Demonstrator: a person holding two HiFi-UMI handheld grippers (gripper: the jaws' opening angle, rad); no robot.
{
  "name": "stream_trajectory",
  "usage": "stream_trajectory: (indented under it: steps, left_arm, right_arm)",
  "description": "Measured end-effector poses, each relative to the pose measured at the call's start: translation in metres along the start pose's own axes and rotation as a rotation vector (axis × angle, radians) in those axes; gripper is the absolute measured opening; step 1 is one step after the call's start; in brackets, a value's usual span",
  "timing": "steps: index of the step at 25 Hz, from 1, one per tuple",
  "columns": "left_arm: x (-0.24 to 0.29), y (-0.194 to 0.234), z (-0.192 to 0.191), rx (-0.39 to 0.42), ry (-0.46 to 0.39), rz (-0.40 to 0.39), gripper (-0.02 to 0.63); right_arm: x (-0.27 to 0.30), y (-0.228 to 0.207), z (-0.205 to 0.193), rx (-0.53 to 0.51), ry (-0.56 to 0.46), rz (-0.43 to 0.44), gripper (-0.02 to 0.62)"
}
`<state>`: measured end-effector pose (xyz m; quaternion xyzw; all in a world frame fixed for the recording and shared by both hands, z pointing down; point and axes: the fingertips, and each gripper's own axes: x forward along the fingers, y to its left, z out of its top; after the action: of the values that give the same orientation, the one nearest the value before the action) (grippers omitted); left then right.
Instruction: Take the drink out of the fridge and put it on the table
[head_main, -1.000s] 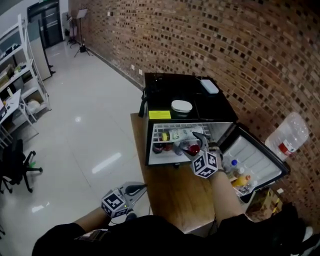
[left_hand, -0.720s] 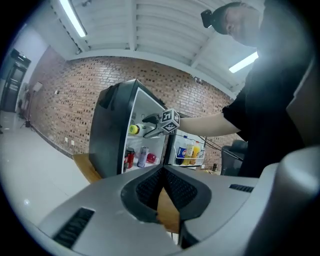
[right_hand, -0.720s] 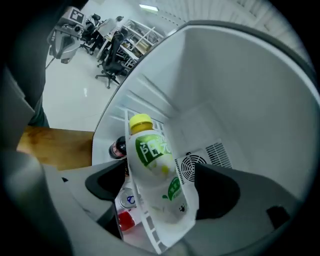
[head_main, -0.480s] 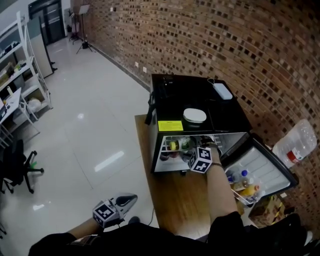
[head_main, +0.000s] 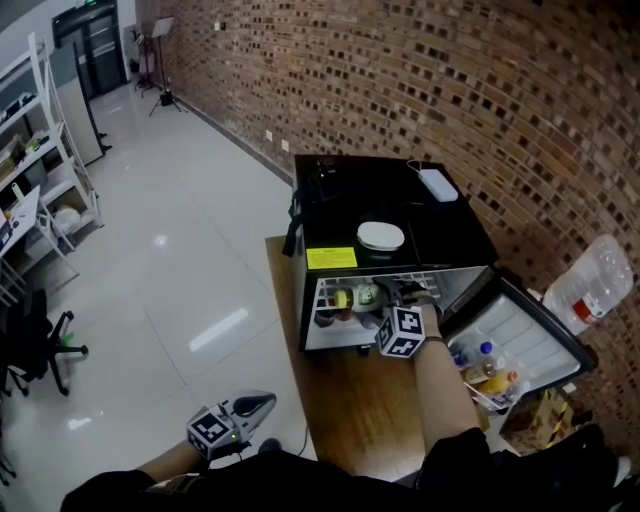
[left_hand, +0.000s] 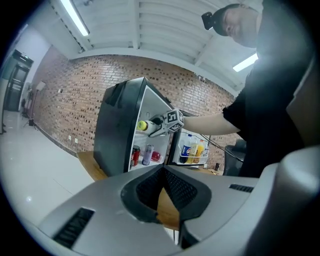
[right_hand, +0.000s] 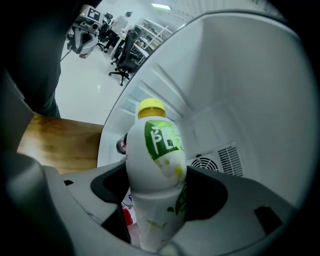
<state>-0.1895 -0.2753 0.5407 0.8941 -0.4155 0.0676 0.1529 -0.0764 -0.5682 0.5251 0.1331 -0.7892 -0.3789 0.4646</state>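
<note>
A white drink bottle (right_hand: 155, 165) with a yellow cap and green label lies between the jaws of my right gripper (right_hand: 156, 202), which are closing on its body. In the head view that bottle (head_main: 355, 297) is tipped sideways at the top shelf of the open black mini fridge (head_main: 400, 215), with the right gripper (head_main: 377, 300) reaching into the opening. My left gripper (head_main: 248, 408) hangs low at my left side over the floor, shut with nothing in it. From the left gripper (left_hand: 162, 195) view, the bottle (left_hand: 144, 125) pokes out at the fridge's front.
The fridge stands on a low wooden table (head_main: 350, 400). Its door (head_main: 525, 325) hangs open to the right with several bottles (head_main: 480, 360) in its rack. A white bowl (head_main: 381, 236) and a white box (head_main: 437, 184) sit on top. Cans (left_hand: 136, 155) stand inside. A water jug (head_main: 590, 280) stands by the brick wall.
My right gripper has gone from the fridge's front at the lower shelf up to the top shelf and closed round the yellow-capped bottle. The left gripper has drifted slightly lower and left.
</note>
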Motion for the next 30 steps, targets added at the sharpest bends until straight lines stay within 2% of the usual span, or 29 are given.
stream_trajectory:
  steps: [2, 4, 10, 15, 19, 24, 27, 30]
  left_arm:
    - [0.006, -0.003, 0.004, 0.003, -0.006, -0.006, -0.006]
    - [0.016, -0.01, 0.007, 0.009, -0.012, -0.019, -0.006]
    - [0.051, -0.029, 0.011, 0.038, -0.038, -0.074, -0.006]
    - [0.111, -0.044, 0.008, 0.061, -0.061, -0.097, -0.006]
    - [0.156, -0.084, -0.027, 0.059, -0.016, -0.186, -0.006]
    - [0.215, -0.136, -0.077, 0.039, 0.017, -0.274, -0.006]
    - [0.24, -0.16, -0.102, 0.024, 0.018, -0.325, -0.006]
    - [0.259, -0.175, -0.113, 0.001, 0.013, -0.345, -0.006]
  right_arm:
    - [-0.015, -0.002, 0.002, 0.055, -0.051, -0.036, 0.333]
    - [-0.033, -0.004, 0.005, 0.157, -0.125, -0.065, 0.331]
    - [-0.106, 0.015, 0.001, 0.587, -0.42, -0.145, 0.33]
    - [-0.148, 0.059, -0.045, 0.884, -0.601, -0.173, 0.33]
    - [-0.169, 0.139, -0.083, 1.066, -0.601, -0.179, 0.33]
    - [-0.169, 0.23, -0.131, 1.176, -0.579, -0.193, 0.33]
    - [-0.165, 0.267, -0.145, 1.222, -0.626, -0.22, 0.33]
    - [-0.161, 0.285, -0.147, 1.287, -0.694, -0.238, 0.33]
